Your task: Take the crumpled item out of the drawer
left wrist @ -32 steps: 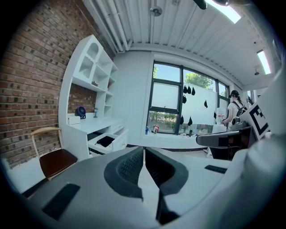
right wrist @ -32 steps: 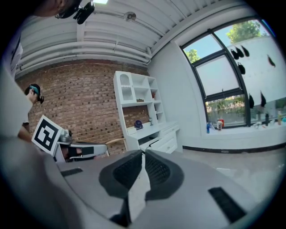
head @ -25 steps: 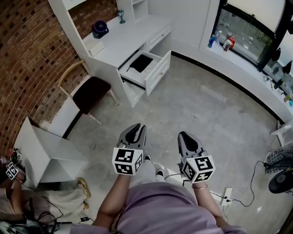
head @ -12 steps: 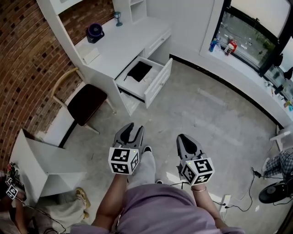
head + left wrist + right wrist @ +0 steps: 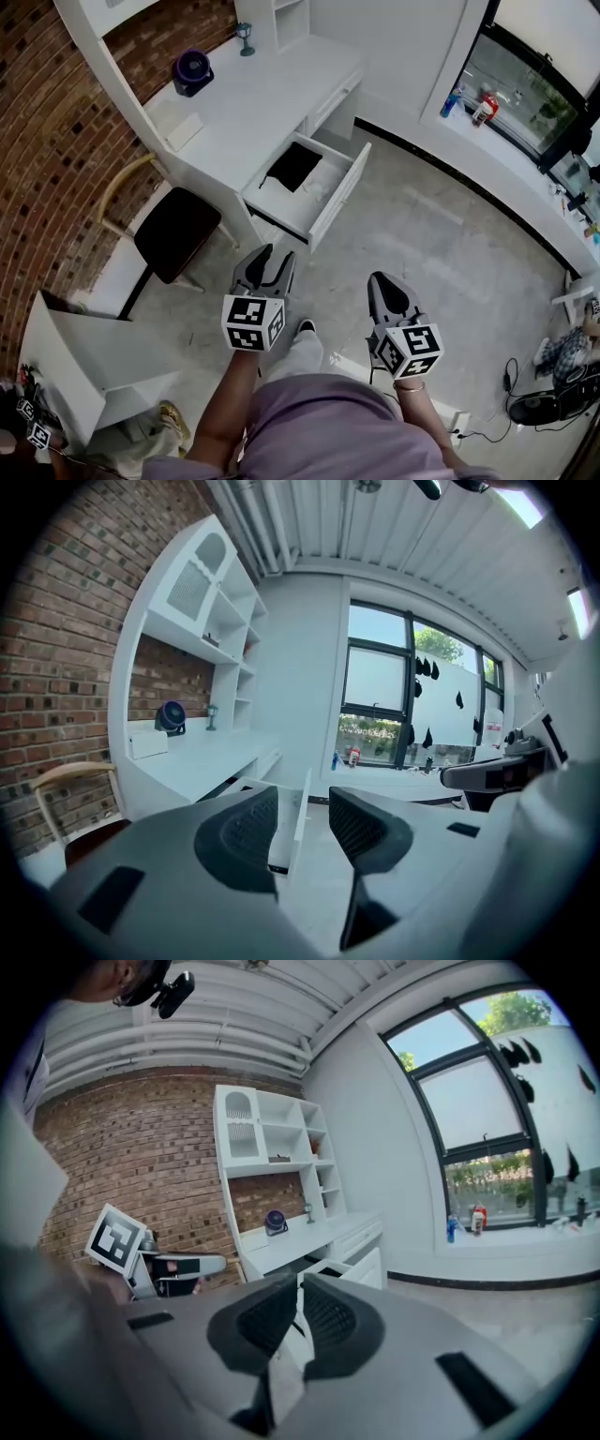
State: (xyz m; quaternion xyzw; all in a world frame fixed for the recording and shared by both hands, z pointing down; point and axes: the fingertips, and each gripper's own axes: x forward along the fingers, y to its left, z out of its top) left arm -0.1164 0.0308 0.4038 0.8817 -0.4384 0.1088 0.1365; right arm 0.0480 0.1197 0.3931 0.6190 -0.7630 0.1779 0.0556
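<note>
Inside, crumpled item [image 5: 292,167] slantwise across drawer [image 5: 339,199]

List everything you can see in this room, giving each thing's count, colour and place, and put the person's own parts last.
desk: one, white, against the brick wall
drawer: one, white, pulled open from the desk
crumpled item: one, black, inside the drawer
fan: one, dark blue, on the desk top
chair: one, dark seat on a light wooden frame, beside the desk
bottles: at least two, one blue and one red and white, on the window ledge
left gripper: one, grey, short of the drawer, jaws opening with nothing between them
right gripper: one, grey, beside the left gripper, jaws close together and empty
</note>
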